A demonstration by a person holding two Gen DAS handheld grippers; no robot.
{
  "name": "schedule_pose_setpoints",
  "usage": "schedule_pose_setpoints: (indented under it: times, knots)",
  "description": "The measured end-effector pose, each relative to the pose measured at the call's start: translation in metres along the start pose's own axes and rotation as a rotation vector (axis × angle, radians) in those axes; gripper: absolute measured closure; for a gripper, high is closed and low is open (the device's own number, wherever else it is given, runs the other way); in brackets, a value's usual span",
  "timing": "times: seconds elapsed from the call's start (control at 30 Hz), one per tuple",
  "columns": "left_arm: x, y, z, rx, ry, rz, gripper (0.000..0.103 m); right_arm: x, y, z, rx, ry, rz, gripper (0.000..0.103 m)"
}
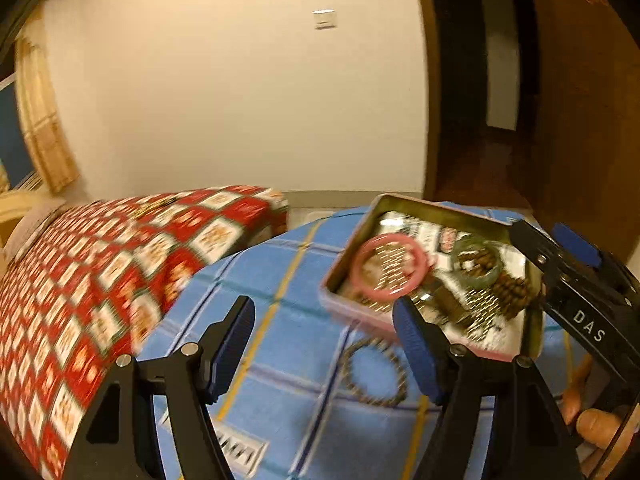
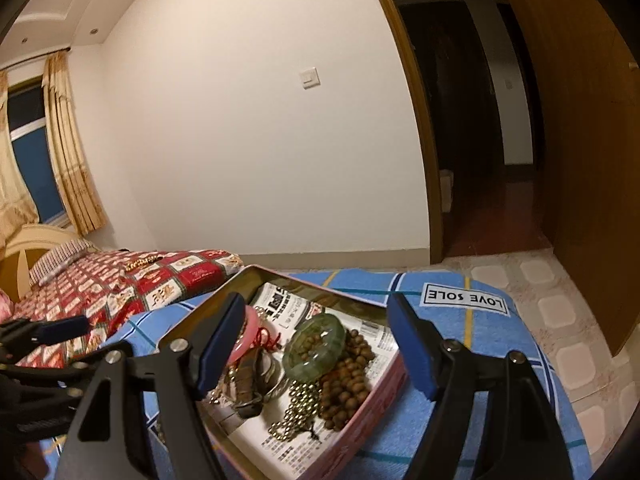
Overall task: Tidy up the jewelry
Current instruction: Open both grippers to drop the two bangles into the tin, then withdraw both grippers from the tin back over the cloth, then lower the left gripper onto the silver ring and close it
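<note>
A pink-sided tin box [image 1: 520, 226] [image 2: 368, 412] lined with printed paper sits on a blue checked cloth [image 1: 288, 320]. It holds a pink bangle [image 1: 390, 266], a green jade bangle [image 2: 314, 344], brown wooden beads [image 2: 348, 384], a gold bead chain [image 2: 296, 408] and a brown strap [image 2: 248, 380]. A dark bead bracelet [image 1: 374, 372] lies on the cloth outside the box, between my left gripper's [image 1: 324, 340] open, empty fingers. My right gripper [image 2: 316, 344] is open and empty, just above the box. It also shows in the left wrist view [image 1: 576, 276].
A bed with a red patterned cover [image 1: 100, 272] [image 2: 120, 284] stands to the left, with gold jewelry [image 2: 140, 263] lying on it. An open wooden doorway [image 2: 480, 140] and tiled floor [image 2: 560, 308] are to the right. A "LOVE SOLE" label [image 2: 466, 297] marks the cloth's far edge.
</note>
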State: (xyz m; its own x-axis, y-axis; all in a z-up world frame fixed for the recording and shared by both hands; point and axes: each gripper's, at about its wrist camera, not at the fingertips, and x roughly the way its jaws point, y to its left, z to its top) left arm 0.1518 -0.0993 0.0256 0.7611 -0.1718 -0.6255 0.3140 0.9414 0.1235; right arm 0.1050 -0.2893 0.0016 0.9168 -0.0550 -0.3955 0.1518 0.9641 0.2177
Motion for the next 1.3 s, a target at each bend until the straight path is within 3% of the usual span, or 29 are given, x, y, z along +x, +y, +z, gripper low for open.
schedule_pose_setpoints:
  times: [0.23, 0.43, 0.7, 0.9, 1.13, 1.17, 1.23, 1.27, 1.3]
  knots:
    - [-0.018, 0.039, -0.029, -0.098, 0.010, 0.018, 0.031, -0.020, 0.020, -0.021, -0.040, 0.043, 0.022, 0.025]
    - [-0.029, 0.056, -0.054, -0.111, 0.019, 0.027, 0.031, -0.035, 0.032, -0.034, -0.069, 0.059, 0.032, 0.025]
    - [-0.059, 0.097, -0.110, -0.169, 0.044, -0.105, 0.031, -0.048, 0.049, -0.048, -0.103, 0.090, 0.073, 0.025]
    - [-0.074, 0.086, -0.146, -0.115, 0.109, -0.218, 0.031, -0.053, 0.063, -0.056, -0.148, 0.103, 0.108, 0.025]
    - [-0.077, 0.052, -0.163, 0.024, 0.164, -0.217, 0.032, -0.061, 0.071, -0.061, -0.172, 0.110, 0.131, 0.025]
    - [-0.075, 0.051, -0.165, 0.030, 0.170, -0.209, 0.033, -0.062, 0.072, -0.061, -0.174, 0.109, 0.132, 0.025]
    - [-0.069, 0.049, -0.168, 0.033, 0.193, -0.201, 0.050, -0.063, 0.073, -0.061, -0.176, 0.106, 0.135, 0.025]
    - [-0.065, 0.048, -0.169, 0.027, 0.215, -0.209, 0.064, -0.064, 0.072, -0.061, -0.175, 0.106, 0.138, 0.025]
    - [-0.062, 0.048, -0.171, 0.020, 0.227, -0.212, 0.067, -0.064, 0.072, -0.061, -0.174, 0.107, 0.140, 0.025]
